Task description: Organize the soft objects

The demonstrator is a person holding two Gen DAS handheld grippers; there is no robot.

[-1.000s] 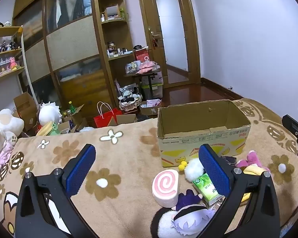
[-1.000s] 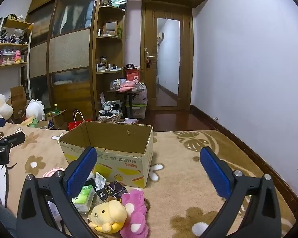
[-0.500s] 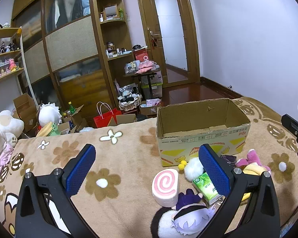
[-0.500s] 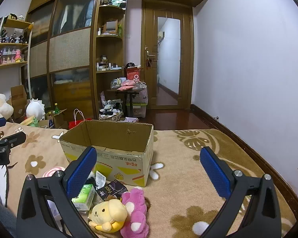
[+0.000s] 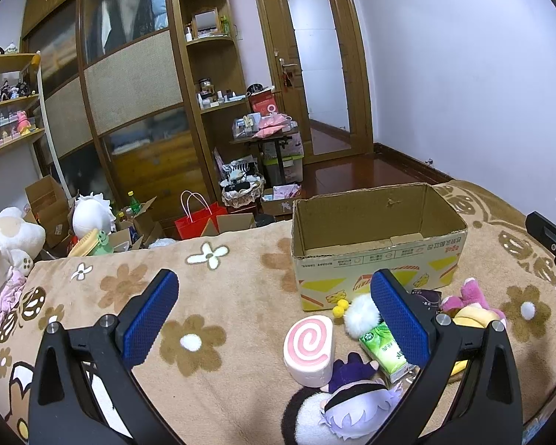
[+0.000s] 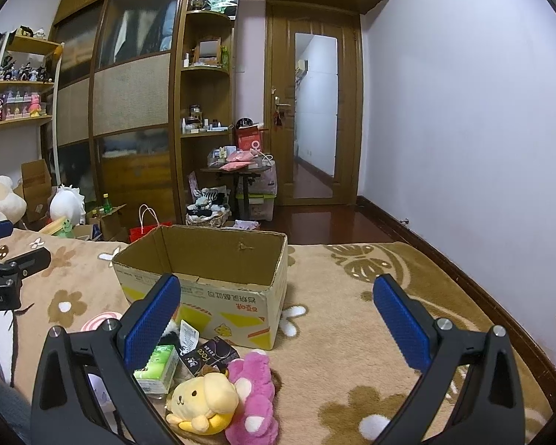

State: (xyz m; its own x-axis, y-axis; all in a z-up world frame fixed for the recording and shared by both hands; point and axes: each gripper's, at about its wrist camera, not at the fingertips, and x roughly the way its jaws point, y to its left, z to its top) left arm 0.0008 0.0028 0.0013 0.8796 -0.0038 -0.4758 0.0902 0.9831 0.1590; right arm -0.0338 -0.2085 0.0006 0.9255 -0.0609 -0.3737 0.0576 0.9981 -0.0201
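An open cardboard box (image 6: pixel 218 282) stands upright on the flowered blanket, nothing visible inside it. Just in front of its near wall lies a loose huddle of soft things: a pink-and-white swirl roll cushion (image 5: pixel 309 348) standing on its side, a white pompom (image 5: pixel 361 315) with small yellow balls (image 5: pixel 339 306) beside it, a green tissue pack (image 6: pixel 159 367), a yellow dog plush (image 6: pixel 202 400) touching a pink plush (image 6: pixel 254 396), and a purple-haired doll (image 5: pixel 356 404) nearest.

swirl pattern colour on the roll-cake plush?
Pink spiral on a white face of the roll-cake plush; clearest in the left wrist view.
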